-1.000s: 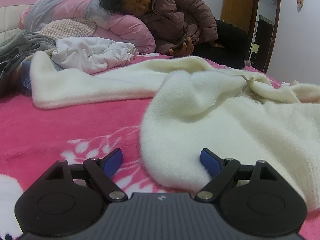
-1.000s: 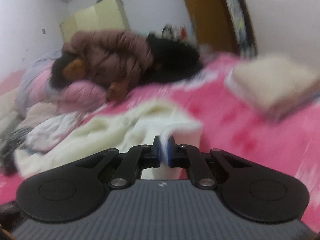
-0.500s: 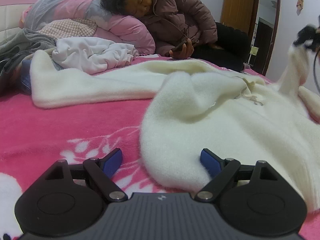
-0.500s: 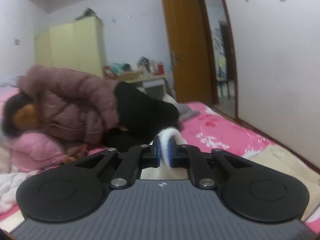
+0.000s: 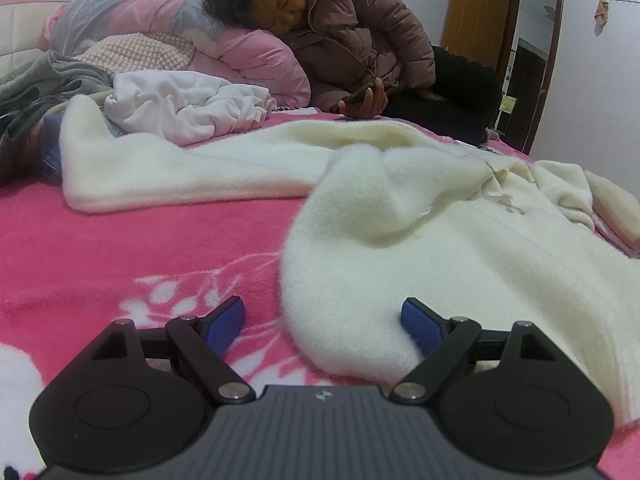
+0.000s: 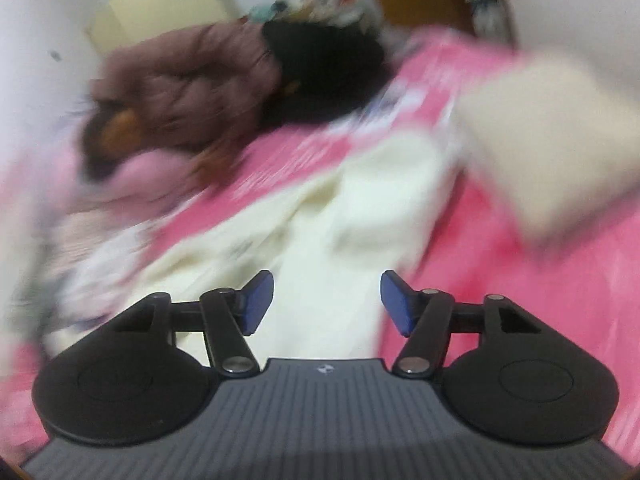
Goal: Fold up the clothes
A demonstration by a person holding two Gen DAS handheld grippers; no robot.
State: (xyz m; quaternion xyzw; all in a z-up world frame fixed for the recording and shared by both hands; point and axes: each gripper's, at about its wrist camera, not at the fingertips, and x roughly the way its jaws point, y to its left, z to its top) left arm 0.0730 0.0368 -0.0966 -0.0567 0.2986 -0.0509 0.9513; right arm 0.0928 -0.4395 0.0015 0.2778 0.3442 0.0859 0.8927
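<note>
A fluffy cream sweater [image 5: 420, 240] lies spread on the pink floral bed cover [image 5: 120, 264], one long sleeve reaching left. My left gripper [image 5: 323, 326] is open low over the bed, and the sweater's near rounded edge lies between its blue pads without being pressed. In the blurred right wrist view, my right gripper [image 6: 327, 303] hangs above the cream sweater [image 6: 320, 240] with its jaws opening; the cloth lies below them, not pinched.
A person in a brown puffer jacket [image 5: 352, 32] lies across the far side of the bed holding a phone. White [image 5: 180, 100] and grey clothes [image 5: 36, 92] are piled at the left by pink pillows. A folded beige garment [image 6: 552, 140] rests at the right.
My right gripper was shut on a bit of cream cloth and lifted it. It has swung back down over the bed and let go. The left gripper has not moved.
</note>
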